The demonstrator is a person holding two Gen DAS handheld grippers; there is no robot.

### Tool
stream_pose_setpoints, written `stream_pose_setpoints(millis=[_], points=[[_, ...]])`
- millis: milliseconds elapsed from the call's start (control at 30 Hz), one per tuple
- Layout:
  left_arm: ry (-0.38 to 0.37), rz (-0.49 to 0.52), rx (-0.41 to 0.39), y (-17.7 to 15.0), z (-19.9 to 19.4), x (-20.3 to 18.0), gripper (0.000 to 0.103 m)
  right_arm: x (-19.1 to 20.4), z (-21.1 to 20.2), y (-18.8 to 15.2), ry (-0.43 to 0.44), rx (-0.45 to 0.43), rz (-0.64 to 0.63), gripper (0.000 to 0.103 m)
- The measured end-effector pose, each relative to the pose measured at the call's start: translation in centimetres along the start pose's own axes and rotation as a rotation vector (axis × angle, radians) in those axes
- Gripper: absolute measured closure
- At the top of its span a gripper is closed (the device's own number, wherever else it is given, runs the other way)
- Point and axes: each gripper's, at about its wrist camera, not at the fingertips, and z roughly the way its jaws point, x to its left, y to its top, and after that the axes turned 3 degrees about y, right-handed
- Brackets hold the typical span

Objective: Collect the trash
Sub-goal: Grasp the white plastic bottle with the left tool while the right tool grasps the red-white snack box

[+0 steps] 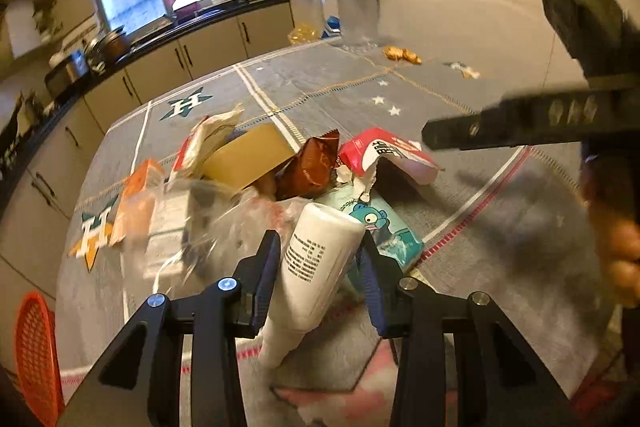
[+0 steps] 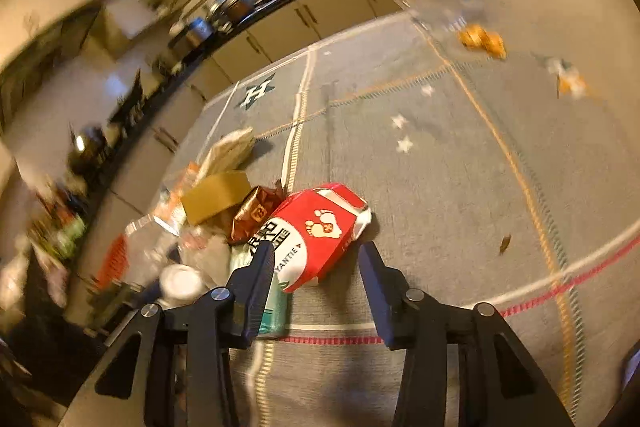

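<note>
Now: your left gripper (image 1: 320, 243) clamps white bottle (image 1: 316, 267), lifted beside trash pile (image 1: 248, 167) on grey cloth (image 1: 500, 227). Your right gripper (image 2: 316, 259) gapes empty over red carton (image 2: 320, 227). Pile mostly gathered; orange scraps (image 2: 482, 41) well beyond pile remain uncollected.

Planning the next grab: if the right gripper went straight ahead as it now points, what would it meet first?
Most likely the red and white packet, lying just beyond the open right gripper, toward its left finger. Depth is uncertain.
</note>
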Motion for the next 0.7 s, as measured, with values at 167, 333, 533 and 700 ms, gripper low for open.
stream_pose_setpoints(millis=[167,333,533,700], points=[[-0.019,-0.07,-0.012,-0.8,-2.0,1.3,0.066,4.4,0.6,-1.4,-0.164,0.0,-0.326,0.055],[-0.029,-0.12,-0.008,-1.9,-2.8,2.1,0.066,6.2,1.8,-2.2,-0.218,0.026,-0.46,0.055],[-0.037,-0.141,-0.003,-2.4,-2.5,2.6,0.066,7.0,4.0,-2.4,-0.358,0.038,-0.573,0.056],[-0.044,-0.106,0.013,-2.7,-2.1,2.3,0.066,6.0,5.4,-2.0,-0.399,0.051,-0.556,0.087]])
